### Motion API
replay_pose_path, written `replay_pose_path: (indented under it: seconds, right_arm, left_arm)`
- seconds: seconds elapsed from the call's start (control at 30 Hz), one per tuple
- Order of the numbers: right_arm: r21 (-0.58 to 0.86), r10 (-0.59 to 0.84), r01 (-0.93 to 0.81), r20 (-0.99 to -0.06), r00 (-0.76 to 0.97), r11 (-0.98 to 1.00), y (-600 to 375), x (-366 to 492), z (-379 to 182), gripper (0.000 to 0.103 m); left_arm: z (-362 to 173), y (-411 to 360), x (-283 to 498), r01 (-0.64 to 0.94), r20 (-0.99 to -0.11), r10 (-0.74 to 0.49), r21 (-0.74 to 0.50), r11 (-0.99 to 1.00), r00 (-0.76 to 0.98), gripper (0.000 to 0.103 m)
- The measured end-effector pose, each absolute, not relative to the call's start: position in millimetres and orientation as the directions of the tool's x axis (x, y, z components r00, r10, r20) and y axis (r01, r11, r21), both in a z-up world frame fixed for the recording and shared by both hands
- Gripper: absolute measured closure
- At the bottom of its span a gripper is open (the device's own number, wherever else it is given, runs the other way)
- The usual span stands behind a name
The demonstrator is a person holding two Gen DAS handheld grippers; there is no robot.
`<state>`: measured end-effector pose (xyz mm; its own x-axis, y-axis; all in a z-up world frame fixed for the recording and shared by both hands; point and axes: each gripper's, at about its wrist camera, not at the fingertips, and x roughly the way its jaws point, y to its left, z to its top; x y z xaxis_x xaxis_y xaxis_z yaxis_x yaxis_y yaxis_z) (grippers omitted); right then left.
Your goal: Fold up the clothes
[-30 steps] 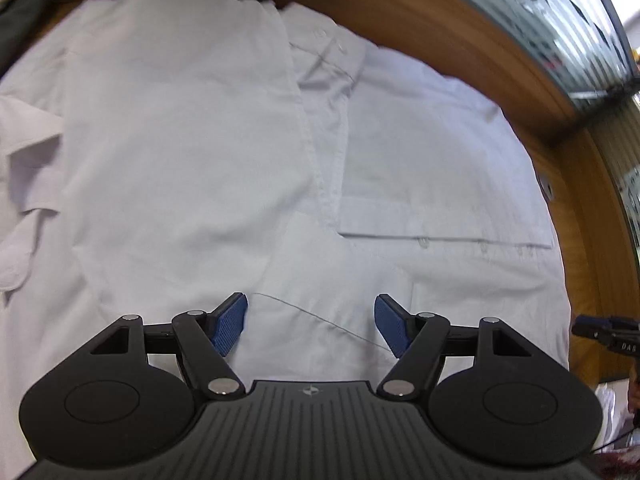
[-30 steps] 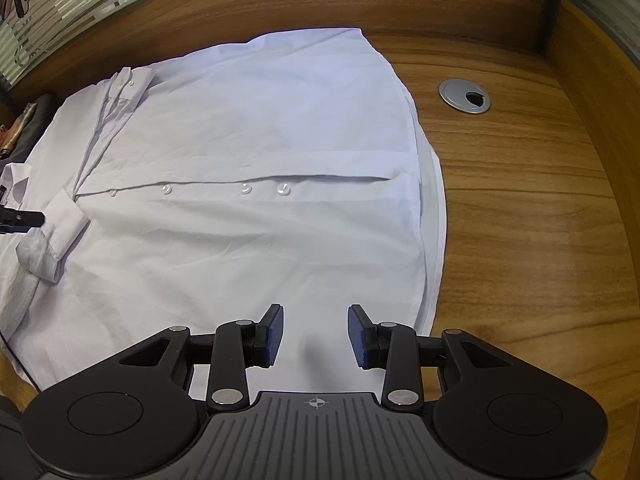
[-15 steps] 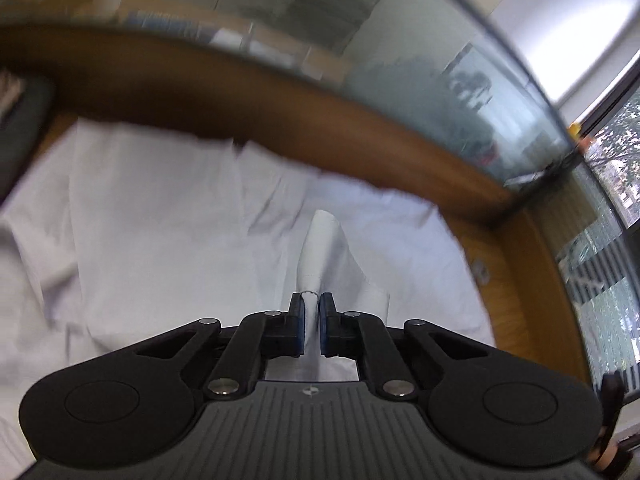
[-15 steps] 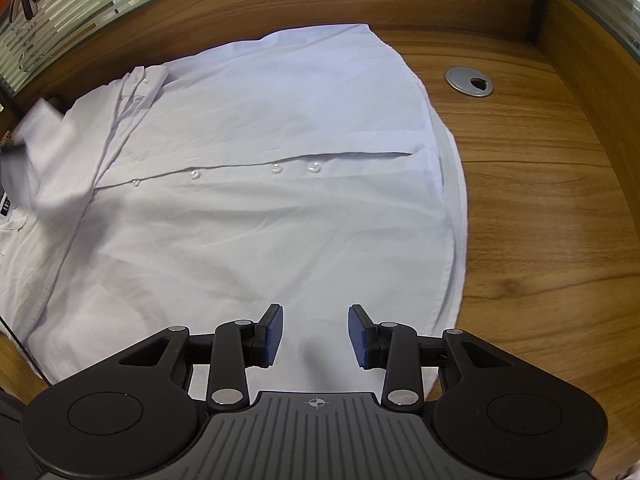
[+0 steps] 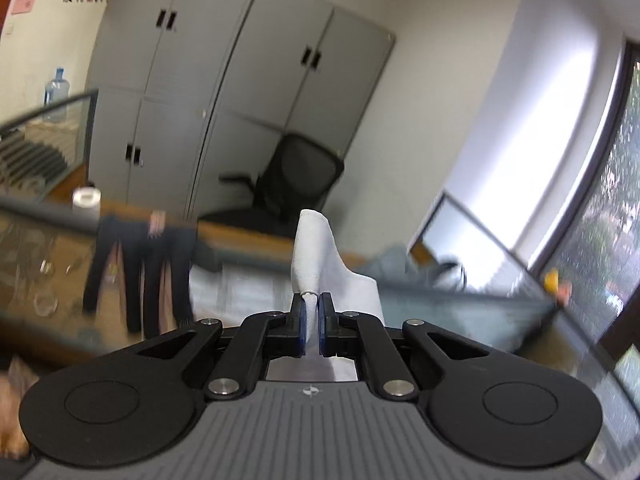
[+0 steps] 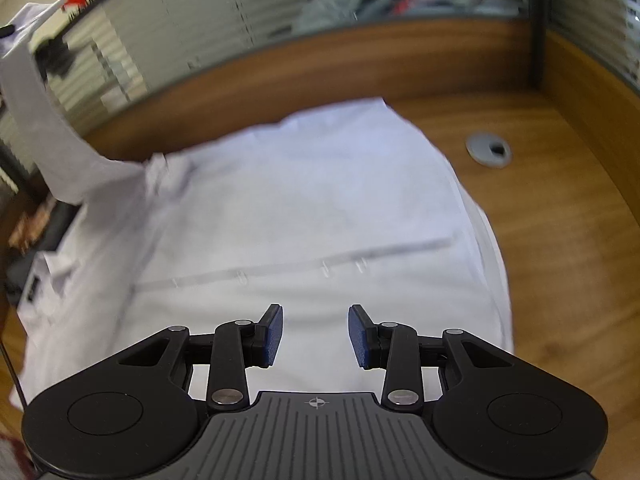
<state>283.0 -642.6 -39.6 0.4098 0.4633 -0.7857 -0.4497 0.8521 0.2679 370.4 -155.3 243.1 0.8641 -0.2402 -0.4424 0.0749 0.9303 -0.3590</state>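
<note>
Left wrist view: left gripper (image 5: 313, 320) pinched tight on a fold of the white shirt (image 5: 316, 256), cloth sticking up past the pads toward 12 o'clock and draping off to 3 o'clock behind the right finger. View points out over the room, blurred. Black office chair (image 5: 296, 184) at 12 o'clock behind the cloth, grey cabinets (image 5: 240, 80) above it, water bottle (image 5: 56, 92) at 10 o'clock, dark trousers (image 5: 140, 272) hanging over the glass partition at 9 o'clock, window (image 5: 612, 240) at 3 o'clock. The raised cloth blocks part of the chair base. Right wrist view: right gripper (image 6: 315, 334) partly open, nothing between the blue pads, hovering above the shirt's near edge. Shirt body lies flat on the wooden desk (image 6: 560, 240), button placket running 9 to 3 across the middle. One sleeve or corner, hard to tell through blur, is pulled up toward 10 o'clock where the other gripper shows as a dark smear. Grey cable grommet (image 6: 489, 150) at 2 o'clock on bare desk, clear of the shirt. Frosted glass partition (image 6: 280, 12) along 12 o'clock.
</note>
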Motion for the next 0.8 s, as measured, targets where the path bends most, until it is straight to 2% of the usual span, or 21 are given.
replay_pose_path:
  seconds: [0.1, 0.23, 0.43, 0.53, 0.57, 0.6, 0.63, 0.67, 0.7, 0.8]
  right_arm:
    - [0.284, 0.486, -0.455, -0.763, 0.426, 0.844, -629.3, 294.0, -30.1, 0.063]
    - [0.295, 0.503, -0.467, -0.754, 0.422, 0.834, -613.3, 310.6, -26.9, 0.06]
    - [0.284, 0.494, -0.479, -0.774, 0.397, 0.831, -597.5, 327.4, -36.0, 0.06]
    - [0.28, 0.486, -0.477, -0.782, 0.39, 0.833, -594.0, 330.2, -38.8, 0.06]
    - [0.275, 0.483, -0.48, -0.785, 0.389, 0.833, -592.6, 329.6, -39.0, 0.06]
    - [0.269, 0.479, -0.483, -0.787, 0.388, 0.833, -591.1, 329.1, -39.3, 0.059]
    - [0.264, 0.476, -0.486, -0.79, 0.387, 0.833, -589.6, 328.5, -39.5, 0.059]
    - [0.257, 0.473, -0.492, -0.792, 0.386, 0.832, -588.3, 327.4, -40.1, 0.059]
    - [0.252, 0.471, -0.497, -0.793, 0.386, 0.83, -587.4, 326.1, -40.6, 0.059]
    - [0.245, 0.471, -0.508, -0.796, 0.38, 0.826, -586.0, 322.2, -40.9, 0.059]
  left_arm:
    - [269.2, -146.2, 408.5, 0.075, -0.391, -0.23, -0.374, 0.924, 0.891, 0.097]
    - [286.8, -137.9, 463.0, 0.063, -0.365, -0.209, -0.373, 0.926, 0.907, 0.097]
    - [264.9, -116.6, 537.3, -0.044, -0.45, -0.145, -0.384, 0.922, 0.881, 0.096]
    - [247.6, -112.5, 556.6, -0.087, -0.503, -0.125, -0.377, 0.922, 0.855, 0.089]
    - [243.1, -112.4, 557.1, -0.09, -0.508, -0.126, -0.379, 0.921, 0.852, 0.076]
    - [240.9, -111.9, 556.4, -0.089, -0.506, -0.128, -0.382, 0.92, 0.853, 0.055]
    - [241.1, -110.9, 554.9, -0.088, -0.5, -0.129, -0.388, 0.918, 0.856, 0.044]
    - [242.1, -109.9, 552.4, -0.088, -0.493, -0.13, -0.394, 0.915, 0.86, 0.029]
    - [244.3, -109.1, 547.9, -0.086, -0.483, -0.131, -0.401, 0.912, 0.866, 0.022]
    - [255.4, -110.6, 529.9, -0.06, -0.458, -0.146, -0.405, 0.912, 0.877, 0.018]
